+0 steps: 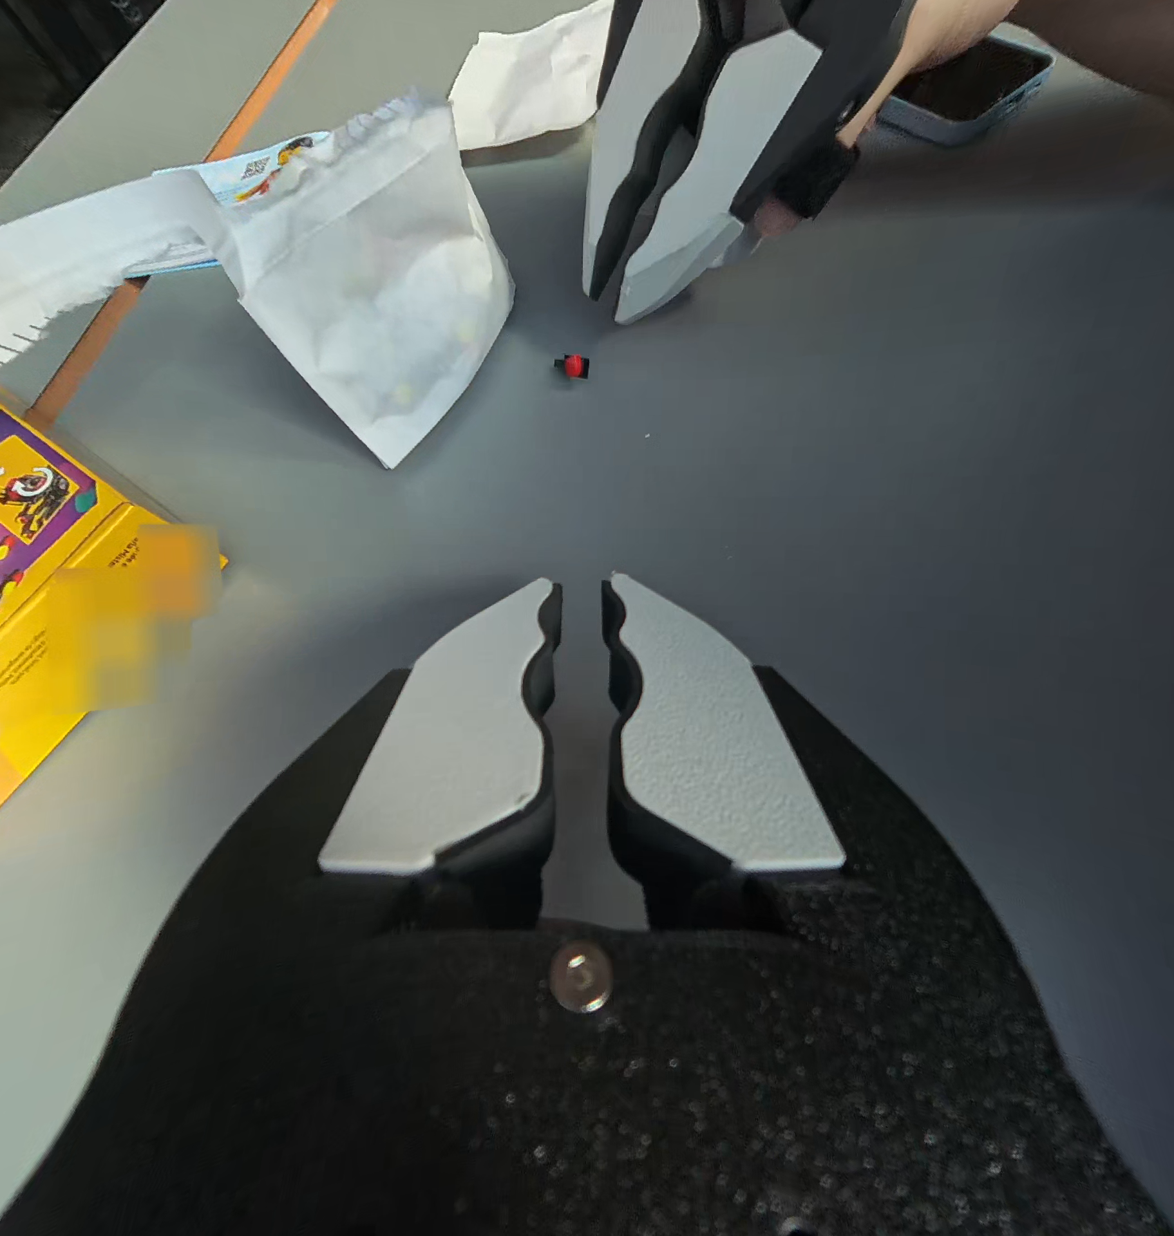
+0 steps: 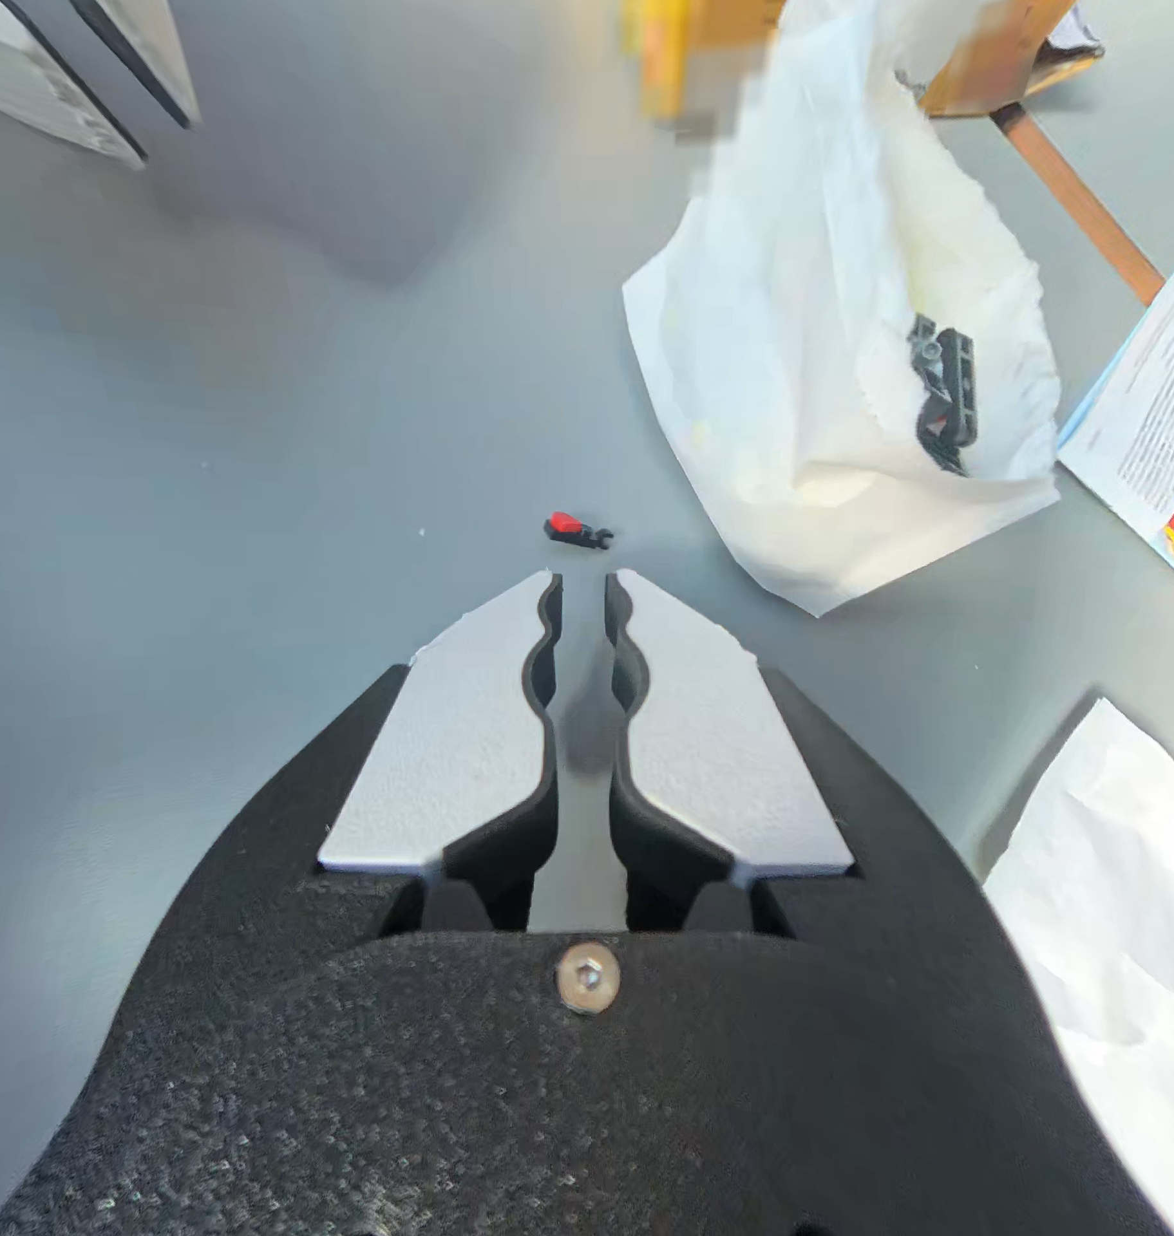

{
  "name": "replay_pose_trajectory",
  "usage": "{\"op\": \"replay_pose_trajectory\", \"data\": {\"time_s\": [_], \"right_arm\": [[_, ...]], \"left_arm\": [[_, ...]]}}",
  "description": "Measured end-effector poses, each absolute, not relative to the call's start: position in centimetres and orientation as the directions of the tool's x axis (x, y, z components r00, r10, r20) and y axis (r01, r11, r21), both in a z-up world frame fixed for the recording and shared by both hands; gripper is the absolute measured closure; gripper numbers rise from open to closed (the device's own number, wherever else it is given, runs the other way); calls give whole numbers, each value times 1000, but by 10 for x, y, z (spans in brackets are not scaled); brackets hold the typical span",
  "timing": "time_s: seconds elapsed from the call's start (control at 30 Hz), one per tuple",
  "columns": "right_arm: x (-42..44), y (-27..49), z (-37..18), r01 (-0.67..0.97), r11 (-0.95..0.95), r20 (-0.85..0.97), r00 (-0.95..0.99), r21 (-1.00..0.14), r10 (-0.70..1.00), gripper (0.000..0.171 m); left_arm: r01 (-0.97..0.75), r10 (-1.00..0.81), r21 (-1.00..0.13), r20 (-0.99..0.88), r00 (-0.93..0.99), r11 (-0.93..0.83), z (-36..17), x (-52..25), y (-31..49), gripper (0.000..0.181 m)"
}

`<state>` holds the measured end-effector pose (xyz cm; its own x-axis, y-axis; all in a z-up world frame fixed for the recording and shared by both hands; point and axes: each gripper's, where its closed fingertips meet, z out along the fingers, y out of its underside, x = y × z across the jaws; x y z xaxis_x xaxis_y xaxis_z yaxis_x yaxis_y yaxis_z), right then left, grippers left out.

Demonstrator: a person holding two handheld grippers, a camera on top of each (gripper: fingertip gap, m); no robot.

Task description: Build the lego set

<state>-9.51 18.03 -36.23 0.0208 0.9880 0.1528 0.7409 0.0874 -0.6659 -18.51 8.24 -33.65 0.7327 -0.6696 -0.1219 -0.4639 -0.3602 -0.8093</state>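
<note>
A small red and black lego piece lies on the grey table. It also shows in the right wrist view, just beyond my right gripper's fingertips. My left gripper is open with nothing between its pads, well short of the piece. My right gripper is open with nothing between its pads; in the left wrist view it points down just behind the piece. A white paper bag lies left of the piece; in the right wrist view its torn mouth shows black lego parts.
A yellow lego box lies at the left. A printed booklet lies beside the bag. White paper lies at the back and more at the right. A phone in a blue case lies far right. A wooden table edge runs at the far left. The gap from one gripper's tips to the other's is roughly 15 centimeters.
</note>
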Motion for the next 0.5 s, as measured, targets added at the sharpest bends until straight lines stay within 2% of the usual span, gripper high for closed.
{"op": "replay_pose_trajectory", "data": {"time_s": [0.07, 0.17, 0.27, 0.33, 0.4, 0.5], "right_arm": [[-94, 193, -367, 755, 116, 206, 25, -646, 978, 161], [-102, 186, -361, 709, 175, 194, -56, -683, 980, 164], [-97, 194, -371, 756, 308, 301, -154, -577, 941, 164], [-102, 201, -373, 733, 394, 372, -205, -555, 905, 164], [-105, 201, -382, 752, 379, 323, -231, -539, 918, 171], [-107, 191, -383, 758, 370, 270, -261, -538, 927, 171]], "left_arm": [[-482, -677, -804, -139, 722, -348, -337, -181, 89, 171], [-510, -680, -793, -173, 713, -333, -341, -177, 96, 171], [-508, -695, -793, -156, 702, -336, -346, -172, 98, 171], [-510, -698, -790, -151, 700, -341, -349, -171, 100, 171], [-512, -696, -787, -150, 702, -346, -351, -172, 102, 171], [-515, -692, -782, -153, 706, -352, -352, -175, 104, 171]]}}
